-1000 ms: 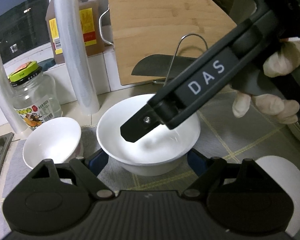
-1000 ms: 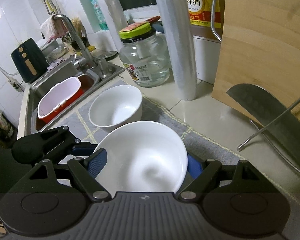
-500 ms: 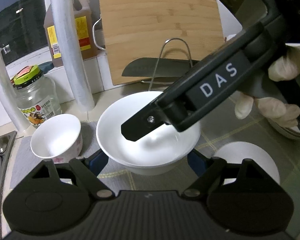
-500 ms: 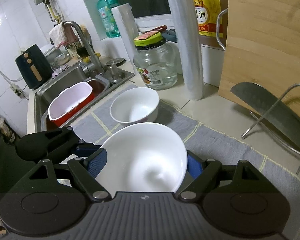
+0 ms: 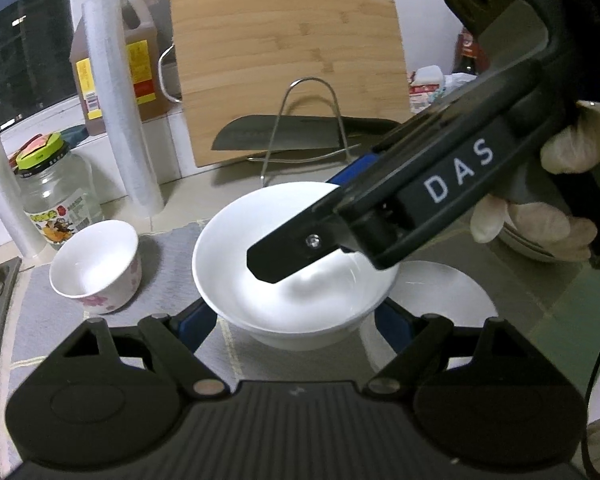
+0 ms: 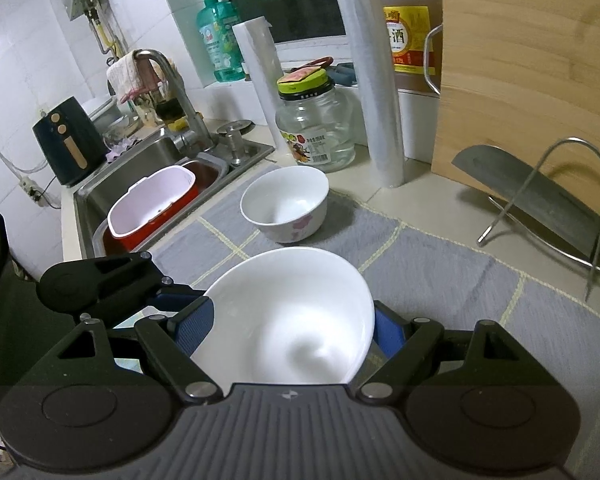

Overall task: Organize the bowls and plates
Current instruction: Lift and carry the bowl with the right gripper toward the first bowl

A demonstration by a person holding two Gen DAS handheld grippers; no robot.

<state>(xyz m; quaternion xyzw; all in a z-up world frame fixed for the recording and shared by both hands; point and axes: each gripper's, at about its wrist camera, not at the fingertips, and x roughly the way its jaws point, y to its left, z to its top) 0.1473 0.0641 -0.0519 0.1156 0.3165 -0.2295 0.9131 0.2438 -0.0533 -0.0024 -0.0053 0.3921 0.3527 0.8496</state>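
The large white bowl point(image 5: 296, 276) is clamped between both hand-held grippers, left point(image 5: 296, 320) and right point(image 6: 288, 324), clear of the grey mat point(image 6: 440, 268). Stacking is judged unfinished: the small floral bowl point(image 6: 284, 204) and a white plate point(image 5: 444, 292) remain apart. Open mat is available ahead; the knife rack point(image 6: 560, 216) and sink point(image 6: 148, 168) bound it.
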